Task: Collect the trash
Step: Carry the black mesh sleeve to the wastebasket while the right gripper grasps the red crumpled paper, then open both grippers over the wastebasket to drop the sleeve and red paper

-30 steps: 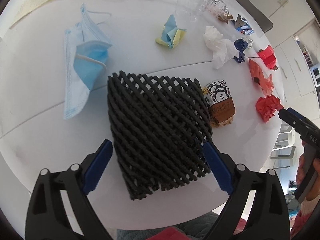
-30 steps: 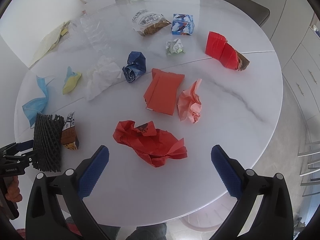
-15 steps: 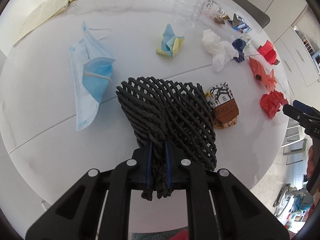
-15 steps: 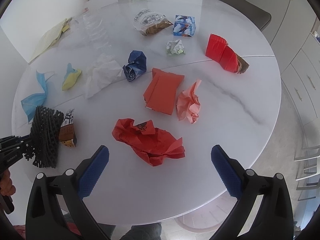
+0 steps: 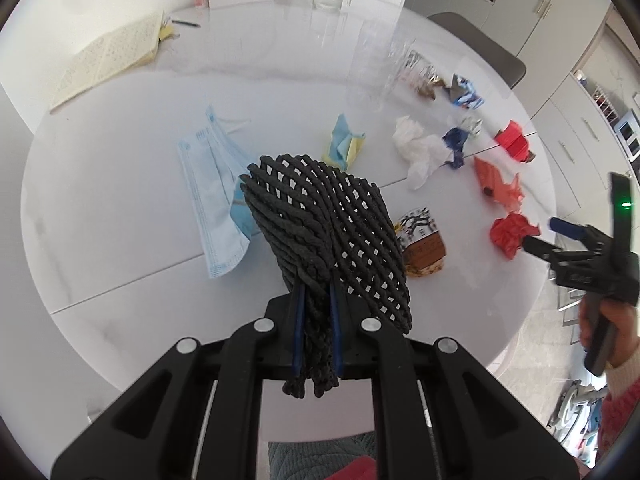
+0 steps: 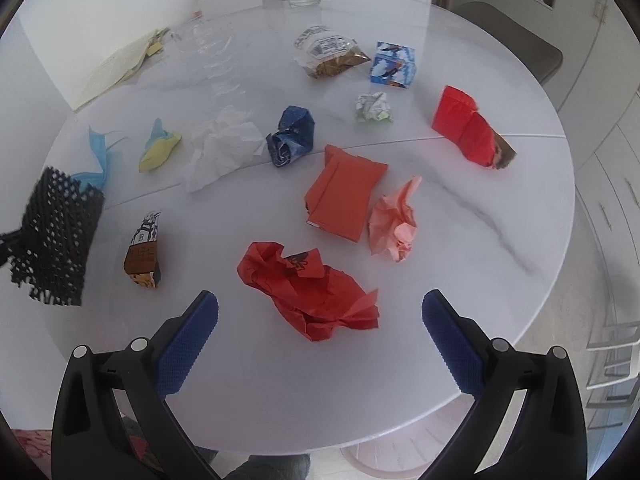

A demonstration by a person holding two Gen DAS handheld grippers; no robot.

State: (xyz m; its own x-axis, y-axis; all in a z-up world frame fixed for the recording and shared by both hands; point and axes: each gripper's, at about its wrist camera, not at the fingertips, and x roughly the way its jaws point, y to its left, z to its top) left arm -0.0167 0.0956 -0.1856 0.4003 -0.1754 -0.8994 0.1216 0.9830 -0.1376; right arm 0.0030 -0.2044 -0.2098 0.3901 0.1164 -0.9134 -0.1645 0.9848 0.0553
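While your left gripper has its jaws clamped on the near end of the black foam net, the net hangs clear of the white round tabletop, above the near left edge, its mesh fanning out away from the blue pads. Under and beside it on the tabletop lie the blue face mask toward the left edge and the small brown snack wrapper just to the right of the net. Your right gripper hangs with its jaws wide apart and nothing between the pads, over the near edge of the tabletop, and the crumpled red paper lies just beyond its fingertips. Farther in toward the middle you have the orange folded packet touching the pink crumpled paper, then the dark blue wrapper beside the white tissue, and the yellow and blue wad toward the left edge. Near the right edge sits the red carton; toward the far edge are the small green and white ball, the blue printed box and the clear snack bag.
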